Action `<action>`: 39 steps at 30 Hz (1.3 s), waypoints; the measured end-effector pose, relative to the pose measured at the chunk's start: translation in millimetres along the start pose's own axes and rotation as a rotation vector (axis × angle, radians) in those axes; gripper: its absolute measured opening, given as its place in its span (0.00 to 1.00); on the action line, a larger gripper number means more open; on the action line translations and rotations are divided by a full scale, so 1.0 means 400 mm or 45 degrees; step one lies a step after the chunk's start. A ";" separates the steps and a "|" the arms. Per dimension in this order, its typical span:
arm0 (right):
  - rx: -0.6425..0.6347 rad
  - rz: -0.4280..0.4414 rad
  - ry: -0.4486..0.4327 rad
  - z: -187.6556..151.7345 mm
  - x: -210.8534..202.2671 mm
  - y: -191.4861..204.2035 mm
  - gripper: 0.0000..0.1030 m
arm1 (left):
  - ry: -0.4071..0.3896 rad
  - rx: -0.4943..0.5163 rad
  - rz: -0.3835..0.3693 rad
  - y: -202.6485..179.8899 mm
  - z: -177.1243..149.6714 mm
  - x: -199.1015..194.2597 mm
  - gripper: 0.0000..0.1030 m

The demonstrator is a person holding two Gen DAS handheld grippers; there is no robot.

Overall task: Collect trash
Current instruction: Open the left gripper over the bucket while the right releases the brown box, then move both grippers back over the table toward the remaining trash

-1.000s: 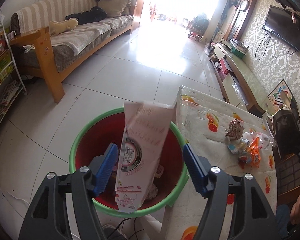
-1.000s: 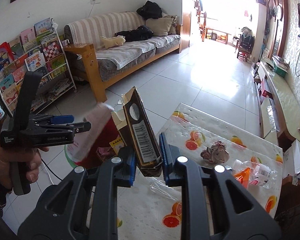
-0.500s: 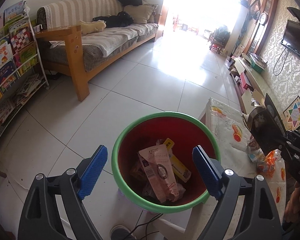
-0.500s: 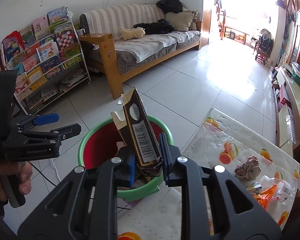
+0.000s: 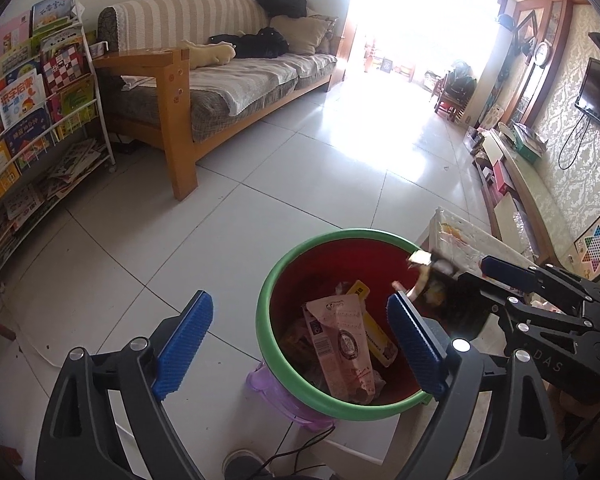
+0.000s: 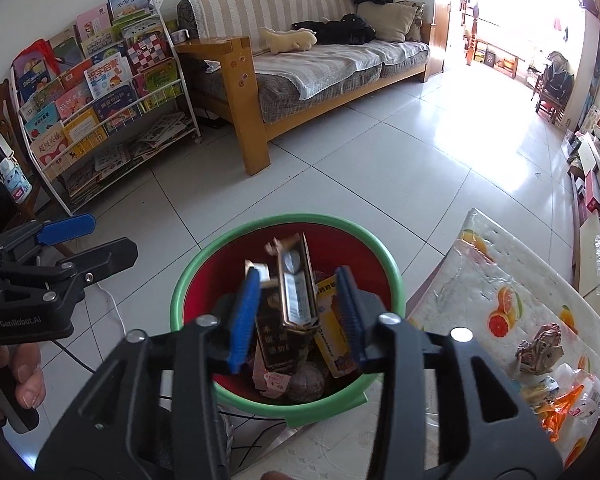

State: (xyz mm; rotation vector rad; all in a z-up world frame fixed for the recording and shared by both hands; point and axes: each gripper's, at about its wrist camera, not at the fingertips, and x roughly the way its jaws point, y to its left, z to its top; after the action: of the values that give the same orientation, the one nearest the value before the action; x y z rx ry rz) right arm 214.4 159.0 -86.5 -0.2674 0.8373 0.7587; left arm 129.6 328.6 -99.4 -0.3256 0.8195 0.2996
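A: Bin (image 6: 286, 312) sits right below the R gripper (image 6: 298, 320), green rim, red inside. Where's the dark box?

B: Dark box (image 6: 296, 292) is between the R gripper's blue pads (image 6: 244, 316), upright, w/ gaps on both sides. Pads spread, not pinching it; can't tell if anything touches. It hangs over the bin's mouth.

A: And the L gripper (image 5: 300, 340)?

B: Spread wide, nothing in it. Bin (image 5: 284, 276) lies just ahead, toward its R finger. Pink pouch (image 5: 340, 344) and yellow pack (image 5: 372, 320) lie inside, below that gripper.

A: Anything left on the worktop (image 6: 480, 280)?

B: Yes, to the R of the R gripper: crumpled paper ball (image 6: 540, 350) and, nearer the cam, an orange wrapper (image 6: 560, 406) w/ clear plastic. Both well apart from the bin.

A: Does the L cam see the R gripper (image 5: 448, 296)?

B: Yes, at its R side, box blurred at the tips, over the bin's rim.
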 end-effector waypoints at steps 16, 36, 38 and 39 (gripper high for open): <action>0.124 -0.190 -0.107 -0.087 -0.221 -0.154 0.92 | -0.023 0.106 -0.095 -0.166 -0.010 -0.056 0.91; 0.453 -0.502 -0.167 -0.408 -0.548 -0.481 0.95 | 0.042 0.471 -0.371 -0.662 -0.134 -0.138 0.93; 0.477 -0.525 -0.173 -0.435 -0.567 -0.504 0.95 | 0.055 0.481 -0.372 -0.683 -0.140 -0.133 0.93; 0.488 -0.540 -0.173 -0.448 -0.575 -0.514 0.95 | 0.057 0.491 -0.369 -0.693 -0.143 -0.131 0.93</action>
State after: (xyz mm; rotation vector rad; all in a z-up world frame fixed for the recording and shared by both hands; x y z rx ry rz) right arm 157.0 -190.7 -45.7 -0.0442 0.7461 0.2090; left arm 164.0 47.1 -50.4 -0.0863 0.8424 -0.1383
